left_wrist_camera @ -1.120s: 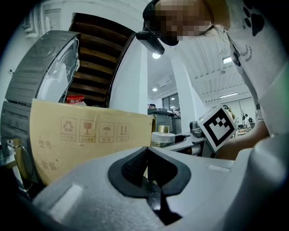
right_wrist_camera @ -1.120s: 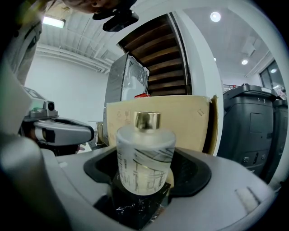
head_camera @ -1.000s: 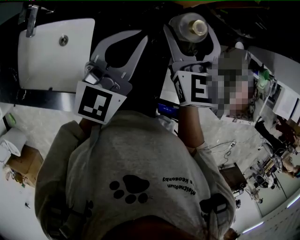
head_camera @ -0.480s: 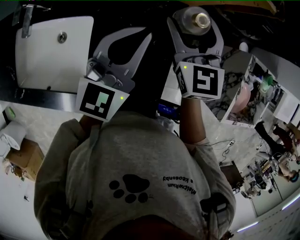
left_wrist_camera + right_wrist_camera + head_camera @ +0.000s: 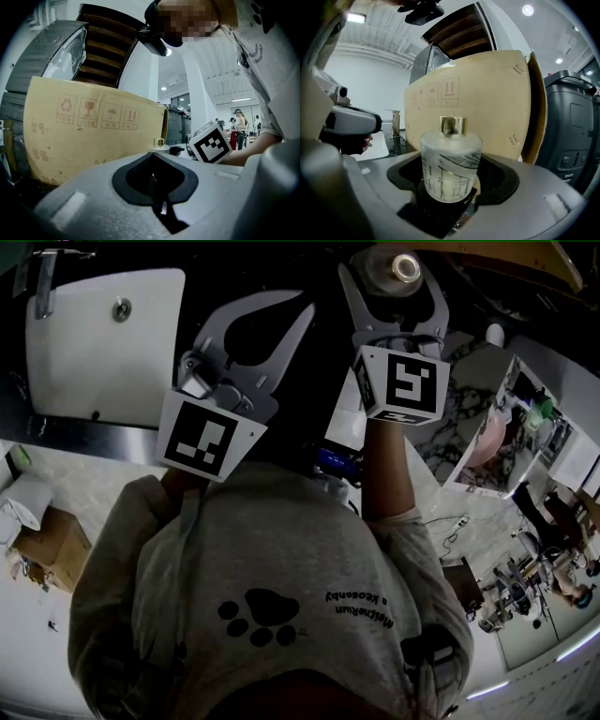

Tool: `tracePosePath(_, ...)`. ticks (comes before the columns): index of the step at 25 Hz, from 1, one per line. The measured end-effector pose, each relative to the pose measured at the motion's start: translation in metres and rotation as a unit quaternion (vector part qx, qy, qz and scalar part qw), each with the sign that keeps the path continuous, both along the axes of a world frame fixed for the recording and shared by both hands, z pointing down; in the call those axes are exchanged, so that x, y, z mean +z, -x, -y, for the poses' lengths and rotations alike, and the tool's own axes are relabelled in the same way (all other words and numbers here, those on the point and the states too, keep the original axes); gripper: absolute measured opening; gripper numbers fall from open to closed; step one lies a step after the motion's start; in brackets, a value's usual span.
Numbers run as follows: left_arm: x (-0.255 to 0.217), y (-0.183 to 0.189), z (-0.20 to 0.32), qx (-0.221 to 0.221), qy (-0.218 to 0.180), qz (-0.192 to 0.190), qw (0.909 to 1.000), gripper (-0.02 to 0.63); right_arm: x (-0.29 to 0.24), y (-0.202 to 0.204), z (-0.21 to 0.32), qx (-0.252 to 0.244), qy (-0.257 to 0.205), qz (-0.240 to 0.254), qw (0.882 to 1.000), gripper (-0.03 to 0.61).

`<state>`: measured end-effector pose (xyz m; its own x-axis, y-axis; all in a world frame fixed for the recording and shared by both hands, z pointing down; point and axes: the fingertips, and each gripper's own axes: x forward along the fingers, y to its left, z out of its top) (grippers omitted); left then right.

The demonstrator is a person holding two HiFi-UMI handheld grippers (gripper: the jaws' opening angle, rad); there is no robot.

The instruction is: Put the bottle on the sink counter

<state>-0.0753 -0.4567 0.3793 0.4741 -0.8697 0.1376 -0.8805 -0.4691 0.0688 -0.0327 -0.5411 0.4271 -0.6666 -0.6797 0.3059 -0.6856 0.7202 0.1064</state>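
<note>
Hold squat frosted-glass, gold-capped bottle (image 5: pixel 451 161) mid-body, as right claw (image 5: pixel 392 282) clasps it, left claw (image 5: pixel 157 152) closed, empty; likely heavy, slick, breakable.

Your cardboard box (image 5: pixel 93 140) carries four handling symbols in a row: recycling arrows, a fragile glass, an umbrella and two up-arrows. Below them you can read "A4"; the Korean characters at its left are unclear. Your shirt (image 5: pixel 281 549) shows a paw print and illegible lettering. The bottle (image 5: pixel 451 161) bears only line drawings.

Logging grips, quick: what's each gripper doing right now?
Left gripper: closed, empty.
Right gripper: closed on the bottle.
</note>
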Motion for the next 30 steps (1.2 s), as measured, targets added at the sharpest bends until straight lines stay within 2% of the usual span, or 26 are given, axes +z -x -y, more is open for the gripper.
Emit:
tracePosePath(24,0.021,0.001,0.008,0.006,0.024,-0.009,0.9996,0.003,0.063,0.010,0.023,-0.005,0.050,-0.043,0.998,0.337)
tracePosePath(30,0.021,0.001,0.007,0.007,0.026,-0.011,0.9996,0.003,0.073,0.013,0.024,-0.010,0.080,-0.057,0.995,0.337)
